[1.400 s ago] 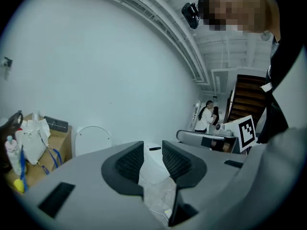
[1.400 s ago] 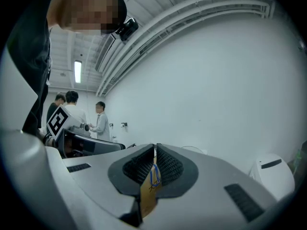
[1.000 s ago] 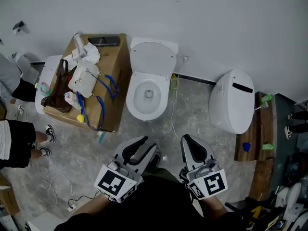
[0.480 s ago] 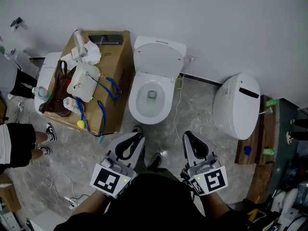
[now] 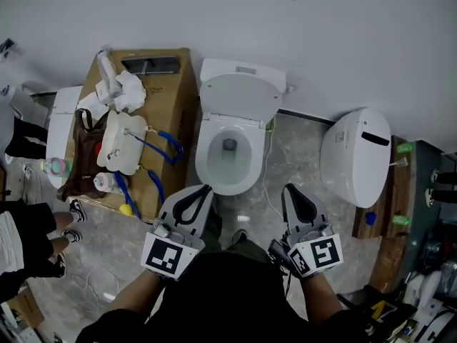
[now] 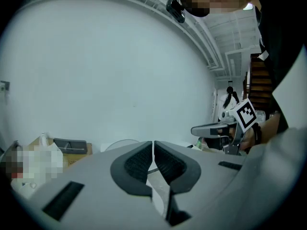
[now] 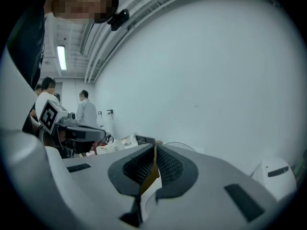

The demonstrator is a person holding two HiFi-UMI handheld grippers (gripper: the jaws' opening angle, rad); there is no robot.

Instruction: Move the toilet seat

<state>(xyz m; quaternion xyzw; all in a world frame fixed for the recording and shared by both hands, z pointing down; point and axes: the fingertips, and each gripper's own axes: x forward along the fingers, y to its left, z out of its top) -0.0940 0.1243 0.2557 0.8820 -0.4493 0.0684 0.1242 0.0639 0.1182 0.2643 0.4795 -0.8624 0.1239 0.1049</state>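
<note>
Toilet seat (image 5: pixel 207 160) lies on the bowl (image 5: pixel 228 153) beneath the raised lid (image 5: pixel 240 100) in the head view, with left hand-held gripper (image 5: pixel 204 189) and right hand-held gripper (image 5: pixel 291 189) near its front, probably lined up to reach it. Left gripper view shows jaws closed and empty. Right gripper view shows the same.

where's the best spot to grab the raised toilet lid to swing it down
Pinch the raised lid by its free upper edge, near a side corner, coming from the front over the bowl. It looks hinged at the bowl's back and leans toward the tank, so the flat face gives jaws nothing to close on. The thin edge does.
</note>
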